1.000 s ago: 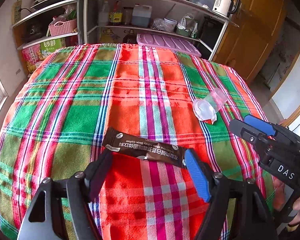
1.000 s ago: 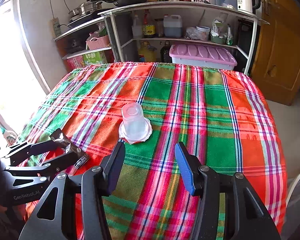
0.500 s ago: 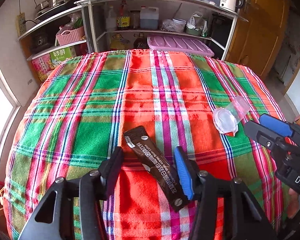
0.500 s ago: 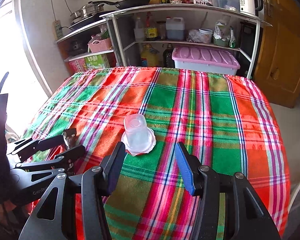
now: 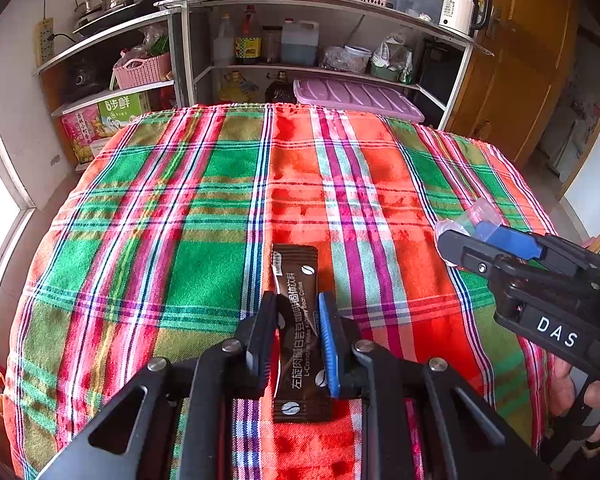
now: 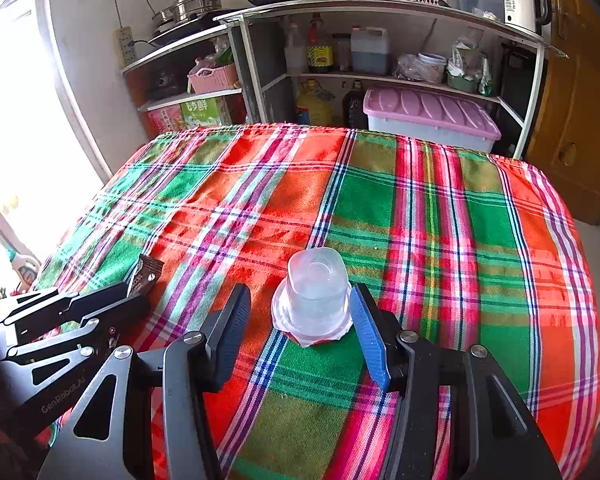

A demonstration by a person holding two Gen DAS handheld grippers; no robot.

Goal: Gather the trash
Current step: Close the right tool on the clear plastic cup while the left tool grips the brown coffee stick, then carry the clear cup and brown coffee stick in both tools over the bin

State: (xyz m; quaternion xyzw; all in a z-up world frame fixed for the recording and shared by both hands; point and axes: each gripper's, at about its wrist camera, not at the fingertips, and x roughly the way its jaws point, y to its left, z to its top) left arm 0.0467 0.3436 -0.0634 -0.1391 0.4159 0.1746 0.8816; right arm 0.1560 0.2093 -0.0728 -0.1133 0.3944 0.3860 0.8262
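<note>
On near edge of checked tablecloth: left gripper, spread a second ago, now closing on coffee sachet; right gripper spread, now straddling upturned plastic cup. Both pickups imminent.

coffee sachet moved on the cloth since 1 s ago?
Yes. The coffee sachet has swung from crosswise to lengthwise along the tablecloth stripes, between the closing left gripper jaws.

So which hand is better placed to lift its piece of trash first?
Left. The left gripper has its jaws closing around the brown coffee sachet; the right gripper only straddles the clear plastic cup, jaws wide.
</note>
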